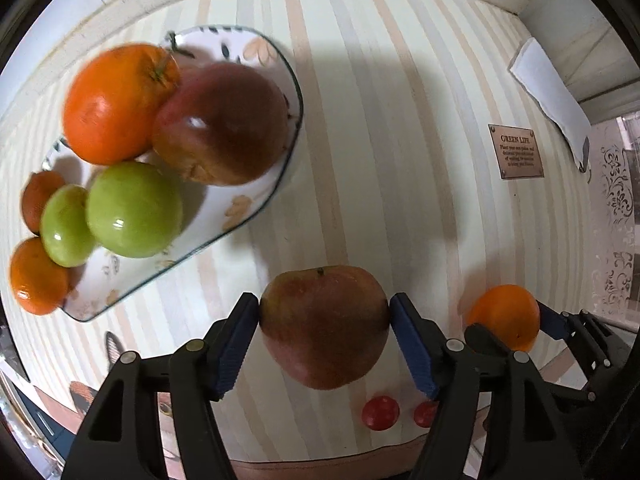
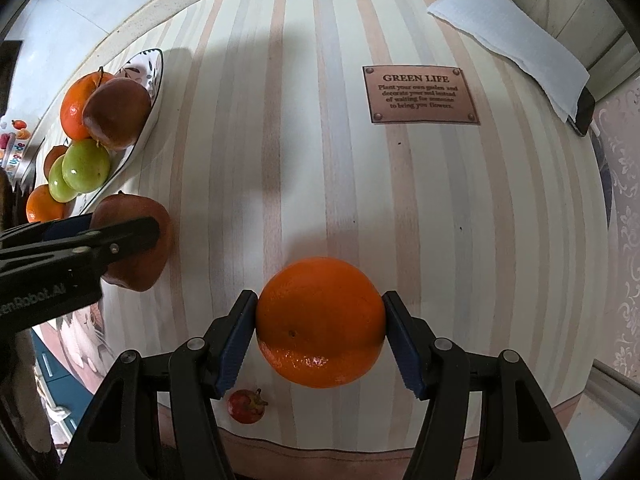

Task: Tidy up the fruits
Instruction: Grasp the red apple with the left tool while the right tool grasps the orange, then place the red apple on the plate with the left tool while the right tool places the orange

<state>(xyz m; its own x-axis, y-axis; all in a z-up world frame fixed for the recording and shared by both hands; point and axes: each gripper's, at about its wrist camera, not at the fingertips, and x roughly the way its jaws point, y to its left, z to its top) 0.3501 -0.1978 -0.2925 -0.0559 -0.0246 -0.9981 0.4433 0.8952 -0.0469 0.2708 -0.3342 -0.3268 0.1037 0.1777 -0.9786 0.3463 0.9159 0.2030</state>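
Note:
My left gripper (image 1: 325, 320) is shut on a red apple (image 1: 325, 326) and holds it above the striped table, right of and nearer than the plate. My right gripper (image 2: 320, 320) is shut on an orange (image 2: 320, 322); that orange also shows at the right of the left wrist view (image 1: 502, 316). A white patterned plate (image 1: 256, 196) at the left holds a big orange (image 1: 116, 104), a red apple (image 1: 222, 124), two green apples (image 1: 134, 210) and small oranges (image 1: 36, 280). The plate also shows in the right wrist view (image 2: 150, 76), with my left gripper's fingers (image 2: 116, 240) beside it.
Small red fruits (image 1: 380, 412) lie near the table's front edge; one shows in the right wrist view (image 2: 246, 406). A printed "GREEN LIFE" plaque (image 2: 420, 94) is on the tablecloth. A folded white napkin (image 2: 516, 40) lies on a dark object at the far right.

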